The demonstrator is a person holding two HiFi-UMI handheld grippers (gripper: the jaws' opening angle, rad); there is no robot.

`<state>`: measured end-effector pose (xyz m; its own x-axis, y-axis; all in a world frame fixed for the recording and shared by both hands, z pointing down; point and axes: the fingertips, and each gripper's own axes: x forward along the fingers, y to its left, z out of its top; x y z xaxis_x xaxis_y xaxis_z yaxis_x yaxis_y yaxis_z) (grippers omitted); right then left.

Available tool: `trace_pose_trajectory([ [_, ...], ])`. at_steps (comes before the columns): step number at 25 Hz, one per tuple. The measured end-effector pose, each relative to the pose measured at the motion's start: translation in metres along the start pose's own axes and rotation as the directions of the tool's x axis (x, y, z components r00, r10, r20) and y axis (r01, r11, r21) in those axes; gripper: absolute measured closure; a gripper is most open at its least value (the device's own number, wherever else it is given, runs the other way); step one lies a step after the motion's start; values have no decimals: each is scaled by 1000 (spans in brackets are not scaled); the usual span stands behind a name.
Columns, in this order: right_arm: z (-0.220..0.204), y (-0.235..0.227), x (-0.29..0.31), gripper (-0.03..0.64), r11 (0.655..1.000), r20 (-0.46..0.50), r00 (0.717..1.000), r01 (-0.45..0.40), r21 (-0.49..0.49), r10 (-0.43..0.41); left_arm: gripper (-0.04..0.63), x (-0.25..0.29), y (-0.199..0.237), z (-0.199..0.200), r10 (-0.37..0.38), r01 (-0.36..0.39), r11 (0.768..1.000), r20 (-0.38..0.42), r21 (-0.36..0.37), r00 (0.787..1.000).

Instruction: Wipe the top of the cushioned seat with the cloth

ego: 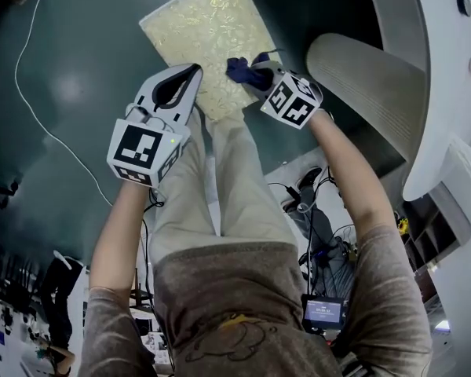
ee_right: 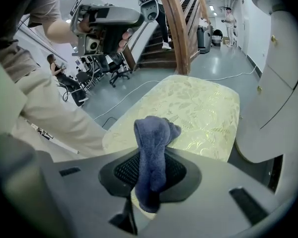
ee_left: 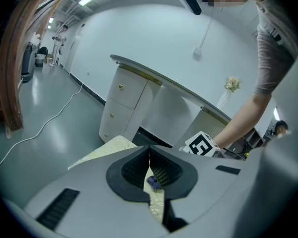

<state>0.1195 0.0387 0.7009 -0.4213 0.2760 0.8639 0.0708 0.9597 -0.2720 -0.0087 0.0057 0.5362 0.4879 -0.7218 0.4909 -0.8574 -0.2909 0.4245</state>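
The cushioned seat (ego: 208, 34) is a pale yellow pad with a leaf pattern, on the floor ahead of me. My right gripper (ego: 255, 73) hovers over its near right corner, shut on a dark blue cloth (ego: 243, 69). In the right gripper view the cloth (ee_right: 151, 133) hangs folded between the jaws, above the seat (ee_right: 198, 113). My left gripper (ego: 177, 85) is over the seat's near left edge, jaws together and empty. In the left gripper view its jaws (ee_left: 149, 152) meet, with a sliver of the seat (ee_left: 156, 202) showing below.
A white curved cabinet (ego: 439, 93) with a grey ribbed base (ego: 361, 73) stands close on the seat's right. A white cable (ego: 31, 93) trails over the green floor on the left. A wooden staircase (ee_right: 176, 29) and office chairs stand farther off.
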Motion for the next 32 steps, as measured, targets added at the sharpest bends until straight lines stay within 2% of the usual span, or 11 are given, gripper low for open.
trace_pose_trajectory([
  [14,-42,50,-4,532,998,-29,998,-57,-5,57,577,5,-17,-7,-16,16,1000,-18,18,1000],
  [19,-62,68,-5,532,989,-111,986,-135,-60,128,577,6,-22,-9,-19,19,1000,-23,13,1000],
  [22,-58,65,-13,532,984,-104,983,-159,-80,151,577,7,-22,-10,-19,20,1000,-23,10,1000],
  [27,-7,16,-36,532,994,11,997,-79,-80,80,577,4,-17,-6,-3,3,1000,-14,-5,1000],
  [32,46,-70,-57,532,994,108,991,83,-65,-75,577,5,-9,2,18,-18,1000,-1,-26,1000],
])
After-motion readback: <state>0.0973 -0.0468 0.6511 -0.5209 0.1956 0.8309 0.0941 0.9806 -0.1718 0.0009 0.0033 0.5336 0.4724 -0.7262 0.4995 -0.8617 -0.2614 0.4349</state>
